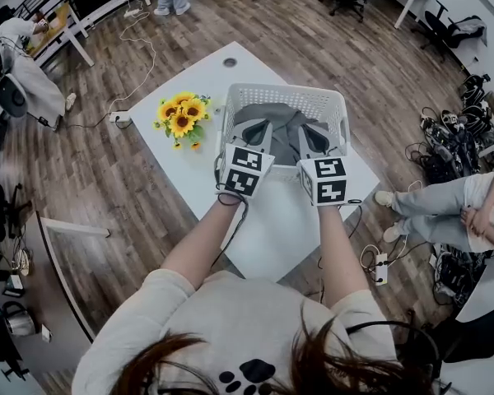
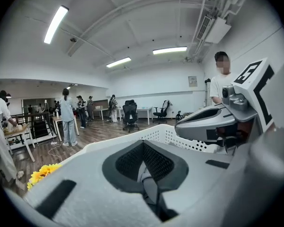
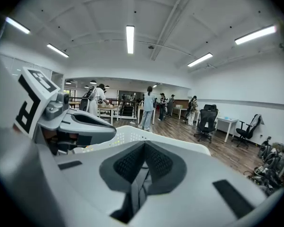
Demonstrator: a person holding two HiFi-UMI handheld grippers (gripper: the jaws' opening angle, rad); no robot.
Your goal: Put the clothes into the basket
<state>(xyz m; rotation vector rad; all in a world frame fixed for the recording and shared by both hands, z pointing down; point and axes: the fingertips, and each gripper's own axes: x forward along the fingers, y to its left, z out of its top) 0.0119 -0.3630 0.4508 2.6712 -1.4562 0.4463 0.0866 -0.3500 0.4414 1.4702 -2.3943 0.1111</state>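
Clothes look sorted: crumpled grey garment [image 1: 286, 134] sits inside the white perforated plastic basket [image 1: 284, 93] on the white table [image 1: 272, 229], so my 2 tools, left gripper [image 1: 257, 127] and right gripper [image 1: 315, 132], hang just above it, jaws pressed together, empty I reckon.

Matt perforated plastic basket [image 1: 285, 95], grey cloth [image 1: 285, 130]

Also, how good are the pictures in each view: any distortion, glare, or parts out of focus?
Head view: strong fisheye bending, even soft light, basket and sunflowers sharp. Left gripper view: dark round vignette, ceiling lamp glaring, the near left claw soft. Right gripper view: same vignette and bending, bright lamp strip overhead, the right claw slightly blurred.
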